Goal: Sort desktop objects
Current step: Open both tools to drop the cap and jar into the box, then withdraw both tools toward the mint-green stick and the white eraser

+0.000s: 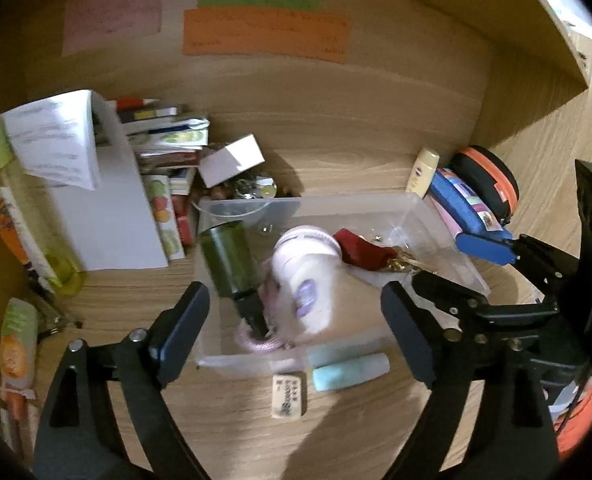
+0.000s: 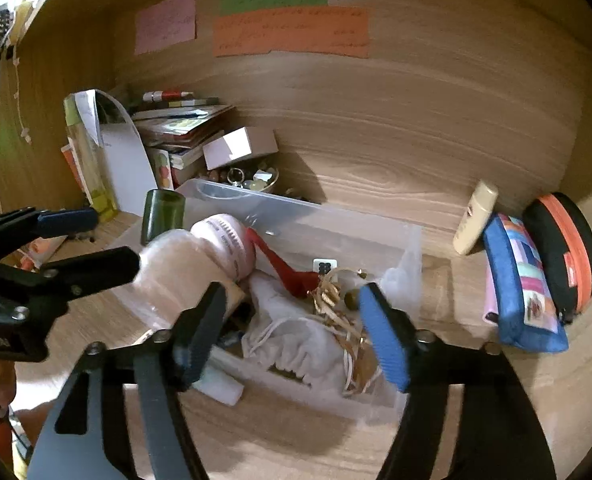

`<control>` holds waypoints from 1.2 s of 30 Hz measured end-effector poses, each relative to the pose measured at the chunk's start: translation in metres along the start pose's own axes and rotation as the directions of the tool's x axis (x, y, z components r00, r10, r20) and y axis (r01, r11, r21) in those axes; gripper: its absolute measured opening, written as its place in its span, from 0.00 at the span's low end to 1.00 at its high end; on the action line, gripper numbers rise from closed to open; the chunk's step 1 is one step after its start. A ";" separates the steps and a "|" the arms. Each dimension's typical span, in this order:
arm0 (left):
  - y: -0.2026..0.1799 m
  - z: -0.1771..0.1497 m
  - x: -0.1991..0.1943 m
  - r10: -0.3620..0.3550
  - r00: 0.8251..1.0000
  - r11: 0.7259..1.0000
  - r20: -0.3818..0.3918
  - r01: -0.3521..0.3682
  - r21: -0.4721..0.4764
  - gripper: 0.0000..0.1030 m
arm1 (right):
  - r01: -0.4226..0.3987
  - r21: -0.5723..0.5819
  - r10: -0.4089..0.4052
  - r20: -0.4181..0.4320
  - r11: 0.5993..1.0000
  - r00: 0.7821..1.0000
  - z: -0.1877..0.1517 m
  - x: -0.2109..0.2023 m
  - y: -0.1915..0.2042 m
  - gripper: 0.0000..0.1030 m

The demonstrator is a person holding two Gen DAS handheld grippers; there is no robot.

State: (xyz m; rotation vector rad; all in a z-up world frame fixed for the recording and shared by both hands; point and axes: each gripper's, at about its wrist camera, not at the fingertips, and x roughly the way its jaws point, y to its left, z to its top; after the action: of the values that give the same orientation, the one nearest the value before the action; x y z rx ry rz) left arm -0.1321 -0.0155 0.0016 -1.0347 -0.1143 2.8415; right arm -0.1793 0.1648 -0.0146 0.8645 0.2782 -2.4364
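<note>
place: a home desk nook | table: wood, walls of wood around it | wall: sticky notes in pink, green, orange | left: pile of books | right: pencil case | middle: clear box of small things

desk – wood | on it – clear bin, blue pouch, eraser
</note>
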 end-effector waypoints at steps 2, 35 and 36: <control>0.007 -0.005 -0.009 0.011 1.000 1.000 0.010 -0.011 0.004 0.90 | 0.006 0.005 -0.006 0.001 1.000 1.000 -0.003 -0.006 0.002 0.70; 0.096 -0.097 -0.025 -0.008 0.993 0.994 -0.114 -0.004 -0.107 0.91 | 0.126 0.042 -0.109 -0.286 0.991 0.952 -0.055 0.068 0.087 0.72; 0.095 -0.096 -0.025 -0.009 0.993 0.994 -0.115 -0.003 -0.107 0.91 | 0.115 0.033 -0.100 -0.291 0.993 0.951 -0.056 0.067 0.087 0.72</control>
State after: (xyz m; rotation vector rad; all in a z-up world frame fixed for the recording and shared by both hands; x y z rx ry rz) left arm -0.0590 -0.1099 -0.0669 -1.2157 -0.2599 2.7916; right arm -0.1461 0.0839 -0.1016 1.2618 0.3813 -2.4200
